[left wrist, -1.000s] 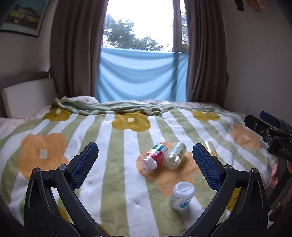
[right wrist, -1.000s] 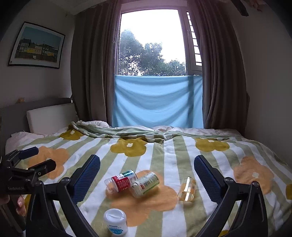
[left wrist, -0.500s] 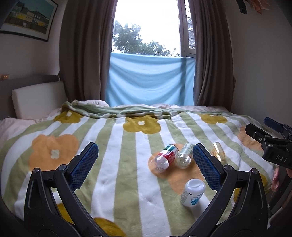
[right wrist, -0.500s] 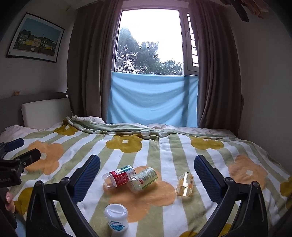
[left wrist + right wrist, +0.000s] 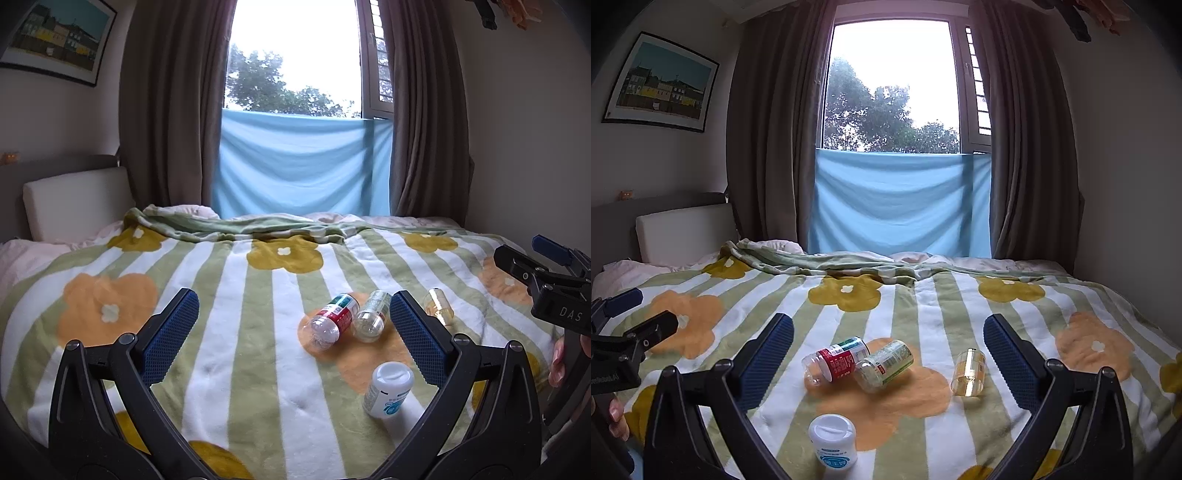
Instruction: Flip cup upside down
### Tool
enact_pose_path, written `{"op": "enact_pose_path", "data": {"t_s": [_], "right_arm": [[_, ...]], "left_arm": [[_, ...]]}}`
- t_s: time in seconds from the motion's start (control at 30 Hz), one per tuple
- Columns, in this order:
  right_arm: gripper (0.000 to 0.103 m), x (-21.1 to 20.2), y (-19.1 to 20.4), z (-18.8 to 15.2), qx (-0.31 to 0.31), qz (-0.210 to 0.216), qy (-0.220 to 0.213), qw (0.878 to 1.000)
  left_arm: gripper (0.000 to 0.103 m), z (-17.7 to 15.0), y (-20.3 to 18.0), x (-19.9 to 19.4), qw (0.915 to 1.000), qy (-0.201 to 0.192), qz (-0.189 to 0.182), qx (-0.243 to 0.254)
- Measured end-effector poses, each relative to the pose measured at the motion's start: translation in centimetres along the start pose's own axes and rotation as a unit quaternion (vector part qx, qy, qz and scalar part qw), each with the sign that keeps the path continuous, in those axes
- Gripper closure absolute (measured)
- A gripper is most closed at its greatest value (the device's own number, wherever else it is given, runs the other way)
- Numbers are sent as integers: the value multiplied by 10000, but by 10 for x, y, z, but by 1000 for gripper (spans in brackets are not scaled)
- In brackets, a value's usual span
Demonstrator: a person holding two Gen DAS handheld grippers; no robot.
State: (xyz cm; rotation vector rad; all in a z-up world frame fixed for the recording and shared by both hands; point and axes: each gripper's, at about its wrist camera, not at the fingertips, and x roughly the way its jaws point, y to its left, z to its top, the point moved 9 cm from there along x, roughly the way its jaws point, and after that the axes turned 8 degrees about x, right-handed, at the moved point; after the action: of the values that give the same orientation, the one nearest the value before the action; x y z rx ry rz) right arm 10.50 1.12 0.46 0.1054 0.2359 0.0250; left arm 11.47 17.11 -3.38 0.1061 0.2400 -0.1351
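My view has tilted up over the last second, both grippers, left gripper [image 5: 291,332] and right gripper [image 5: 888,360], stay spread and empty above the bed [image 5: 923,306], the cup [image 5: 968,373] lying untouched on its right.

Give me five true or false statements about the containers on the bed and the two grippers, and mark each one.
1. The white bottle stands upright on the blanket. True.
2. The red-labelled bottle stands upright. False: it lies on its side, beside the green-labelled bottle.
3. The right gripper grips the clear yellowish cup. False: it is open, holding nothing.
4. The clear yellowish cup lies apart from the other containers. True.
5. The left gripper is shut. False: its jaws stand wide apart.
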Motion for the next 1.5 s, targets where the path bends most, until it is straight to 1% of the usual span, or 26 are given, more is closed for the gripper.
{"op": "enact_pose_path", "data": {"t_s": [0.13, 0.27, 0.37, 0.7, 1.5], "right_arm": [[0, -2, 3, 0, 13, -19, 12, 10000], [0, -5, 4, 1, 63, -45, -15, 10000], [0, -6, 2, 0, 91, -50, -30, 9999], [0, -9, 8, 2, 126, 21, -68, 9999], [0, -9, 11, 0, 175, 40, -34, 9998]], "left_arm": [[0, -2, -2, -2, 10000, -29, -23, -1], [0, -1, 0, -3, 10000, -46, 53, 64], [0, 0, 1, -4, 10000, -62, 25, 14], [0, -2, 4, -7, 9999, -102, 51, 26], [0, -4, 2, -7, 9999, -80, 67, 48]]}}
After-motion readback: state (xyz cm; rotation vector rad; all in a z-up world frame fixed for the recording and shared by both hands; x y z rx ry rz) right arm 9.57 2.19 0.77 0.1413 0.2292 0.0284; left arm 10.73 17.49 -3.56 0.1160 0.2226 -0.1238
